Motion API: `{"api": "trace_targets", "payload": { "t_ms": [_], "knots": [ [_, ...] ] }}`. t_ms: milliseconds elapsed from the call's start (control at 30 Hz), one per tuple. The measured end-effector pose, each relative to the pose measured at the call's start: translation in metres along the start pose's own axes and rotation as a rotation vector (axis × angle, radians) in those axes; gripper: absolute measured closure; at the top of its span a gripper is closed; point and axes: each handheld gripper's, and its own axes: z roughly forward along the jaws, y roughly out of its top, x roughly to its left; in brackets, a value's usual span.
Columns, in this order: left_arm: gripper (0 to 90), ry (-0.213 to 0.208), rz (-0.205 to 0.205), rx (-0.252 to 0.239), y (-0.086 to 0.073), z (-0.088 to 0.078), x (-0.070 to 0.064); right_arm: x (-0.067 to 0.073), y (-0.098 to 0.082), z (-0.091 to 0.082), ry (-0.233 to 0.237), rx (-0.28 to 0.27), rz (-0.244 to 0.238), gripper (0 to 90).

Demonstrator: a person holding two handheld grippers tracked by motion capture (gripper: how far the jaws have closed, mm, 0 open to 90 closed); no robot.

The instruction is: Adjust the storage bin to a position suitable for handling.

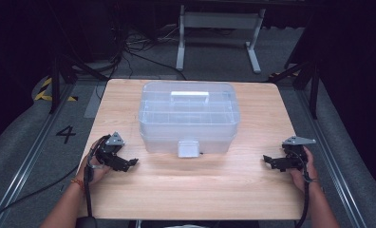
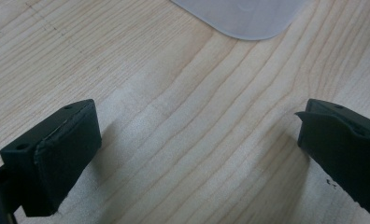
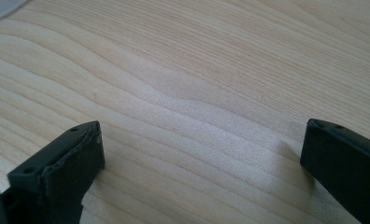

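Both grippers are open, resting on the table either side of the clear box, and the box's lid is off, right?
Not quite: the lid is on. The high view shows the clear box closed, white handle on top and front latch down. The left gripper and right gripper do flank it, jaws open, on the table.

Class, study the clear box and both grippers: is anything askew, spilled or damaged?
Nothing stands out. The clear storage box sits closed and square on the table; the left gripper and right gripper are open and empty.
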Motion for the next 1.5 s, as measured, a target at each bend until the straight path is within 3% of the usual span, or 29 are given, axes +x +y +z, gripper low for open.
{"api": "trace_targets", "payload": {
  "t_ms": [233,467,533,933,1000,1100,1400,1500],
  "knots": [
    [0.1,0.001,0.001,0.005,0.000,-0.001,0.000,-0.001,0.000,-0.001,0.004,0.000,0.000,0.1],
    [0.5,0.029,-0.030,-0.001,-0.001,-0.002,-0.001,0.000,-0.004,-0.004,0.022,0.000,-0.025,0.5],
    [0.5,0.021,-0.041,-0.001,-0.001,-0.002,-0.001,0.000,-0.004,-0.004,0.023,-0.001,-0.025,0.5],
    [0.3,0.030,-0.033,0.003,0.000,-0.001,-0.001,0.001,-0.006,-0.007,0.026,0.004,-0.034,1.6],
    [0.3,0.031,-0.035,0.003,0.000,-0.001,-0.001,0.000,-0.007,-0.010,0.033,0.007,-0.037,4.7],
    [0.4,0.033,-0.041,-0.001,-0.001,-0.001,-0.001,0.002,-0.006,-0.014,0.047,0.006,-0.055,16.9],
    [0.5,0.034,-0.037,0.001,0.000,-0.001,0.001,0.007,-0.003,-0.017,0.045,-0.007,-0.068,23.2],
    [0.4,0.034,-0.037,0.001,0.000,-0.001,0.001,0.012,0.000,-0.021,0.033,-0.014,-0.096,24.9]
  ]
}}
